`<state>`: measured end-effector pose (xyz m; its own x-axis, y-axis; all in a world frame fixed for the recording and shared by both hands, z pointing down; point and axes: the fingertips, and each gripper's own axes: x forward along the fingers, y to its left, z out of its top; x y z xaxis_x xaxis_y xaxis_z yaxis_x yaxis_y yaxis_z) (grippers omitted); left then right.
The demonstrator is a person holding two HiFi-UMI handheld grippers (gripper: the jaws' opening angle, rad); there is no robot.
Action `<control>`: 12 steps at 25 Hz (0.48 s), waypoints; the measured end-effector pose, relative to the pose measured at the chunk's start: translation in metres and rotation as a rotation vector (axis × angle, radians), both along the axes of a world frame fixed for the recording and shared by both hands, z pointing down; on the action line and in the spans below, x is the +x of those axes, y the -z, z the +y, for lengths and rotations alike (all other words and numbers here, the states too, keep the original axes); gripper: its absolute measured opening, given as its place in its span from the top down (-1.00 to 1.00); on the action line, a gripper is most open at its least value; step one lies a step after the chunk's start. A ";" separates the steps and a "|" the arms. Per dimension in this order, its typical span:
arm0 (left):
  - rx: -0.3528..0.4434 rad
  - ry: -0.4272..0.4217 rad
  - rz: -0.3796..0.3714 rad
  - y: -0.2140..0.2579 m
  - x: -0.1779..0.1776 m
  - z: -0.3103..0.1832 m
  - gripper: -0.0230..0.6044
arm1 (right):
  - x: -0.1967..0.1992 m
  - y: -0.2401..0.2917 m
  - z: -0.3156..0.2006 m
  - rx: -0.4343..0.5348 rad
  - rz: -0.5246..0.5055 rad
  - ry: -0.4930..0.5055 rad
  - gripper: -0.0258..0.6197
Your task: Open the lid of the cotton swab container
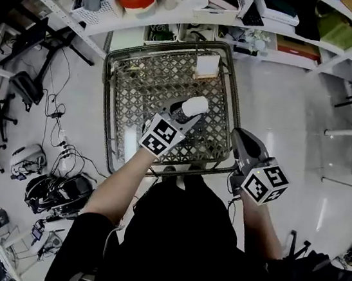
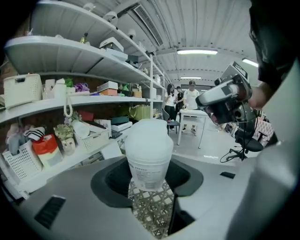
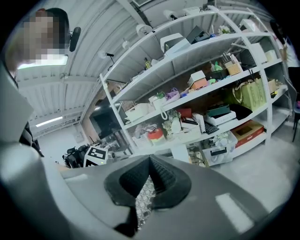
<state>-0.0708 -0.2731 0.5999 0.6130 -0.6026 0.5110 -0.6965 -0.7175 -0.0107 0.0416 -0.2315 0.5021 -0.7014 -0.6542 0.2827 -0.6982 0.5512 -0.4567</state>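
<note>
Idling: the right hand-held gripper [image 1: 240,138] hangs nearest the person, on the right. Its dark ribbed jaws are pressed together with nothing between them.
Holding: the left hand-held gripper [image 1: 180,119], a little farther out and to the left, has its jaws set wide. They are clamped on the lower body of the white translucent plastic cotton swab container [image 2: 148,171].
Container: it stands upright in that grip, its printed label facing the left gripper view. It is raised above the grey wire-mesh cart [image 1: 107,94] and rests on nothing.
Lid: the white domed lid [image 2: 148,138] sits square on top of the container, with no gap visible at the seam.
Below and beyond: a small white box [image 1: 207,65] lies at the cart's far end. White shelves [image 1: 101,25] crowded with goods run along the far side.
Done: judging from this, the container has been picked up and steadied.
Left: the opening itself is not yet begun. The right hand-held gripper probably has to open, reach across to the lid and pull or twist it off while the left one keeps the body fixed.
</note>
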 end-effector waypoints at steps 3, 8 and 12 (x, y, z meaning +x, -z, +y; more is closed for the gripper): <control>0.016 0.020 -0.006 0.022 -0.021 0.017 0.30 | -0.016 0.012 0.013 0.021 -0.022 0.015 0.89; 0.016 -0.002 0.032 0.056 -0.043 0.054 0.30 | -0.035 0.032 0.036 0.052 -0.023 0.005 0.89; -0.026 -0.042 0.039 0.071 -0.053 0.091 0.30 | -0.043 0.040 0.053 0.034 -0.053 -0.026 0.89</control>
